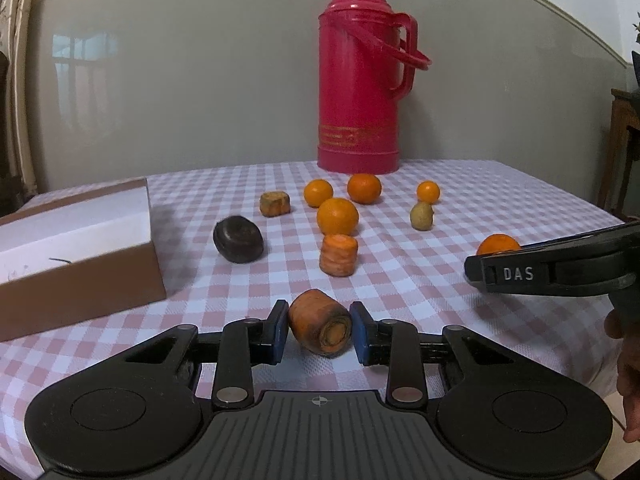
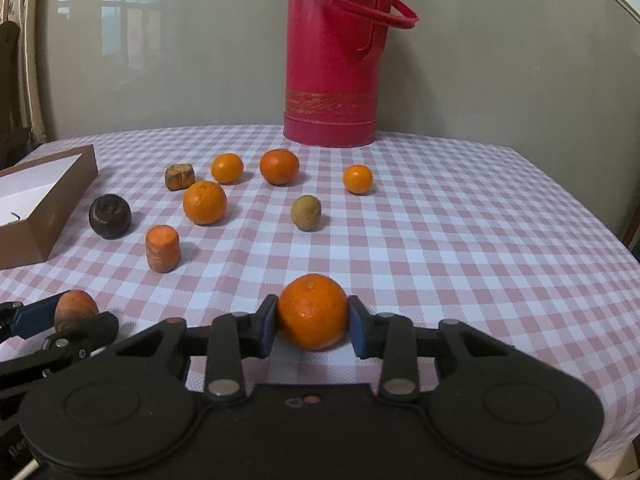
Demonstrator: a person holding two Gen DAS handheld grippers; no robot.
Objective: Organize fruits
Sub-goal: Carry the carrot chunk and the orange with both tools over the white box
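An orange (image 2: 313,311) sits between the right hand-held gripper's (image 2: 313,322) pads, both touching it; a carrot stub (image 1: 320,328) lies on its side between the left hand-held gripper's (image 1: 320,334) pads, cut end toward the camera. Farther back on the counter (image 2: 460,240): four oranges (image 2: 204,203) (image 2: 227,168) (image 2: 279,166) (image 2: 357,179), an upright carrot piece (image 2: 162,248), a potato (image 2: 306,213), a dark round fruit (image 2: 110,216), a brownish chunk (image 2: 179,177); an open brown box (image 2: 60,208), white inside, stands at the left.

Home dining room, checked tablecloth (image 2: 440,216), red thermos (image 1: 358,80)
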